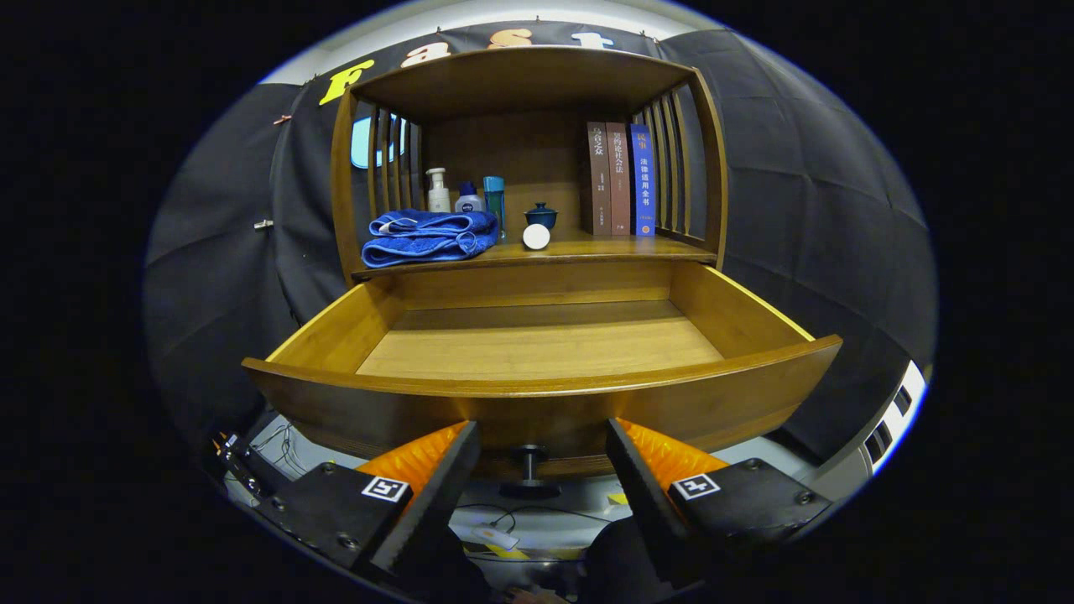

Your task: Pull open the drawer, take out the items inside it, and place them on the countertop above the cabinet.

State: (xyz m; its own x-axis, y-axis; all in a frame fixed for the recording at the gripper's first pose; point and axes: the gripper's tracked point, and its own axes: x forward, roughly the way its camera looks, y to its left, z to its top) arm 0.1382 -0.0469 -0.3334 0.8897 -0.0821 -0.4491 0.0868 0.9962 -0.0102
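Note:
The wooden drawer [537,403] is pulled far out toward me, and its bare wooden floor [541,348] is in plain sight with nothing lying on it. On the countertop [587,249] above it lie a folded blue towel [430,235] and a small white round lid-like item [536,236]. My gripper [543,453] is open, with its fingers on either side of the dark drawer knob [529,470] under the front panel. Neither finger touches the knob.
Behind the towel on the shelf stand a white pump bottle [437,191], a small white jar [468,201] and a teal bottle [494,200]. A dark blue lidded cup [541,216] sits mid-shelf, and three upright books [621,178] stand at the right. Cables [503,537] lie on the floor below.

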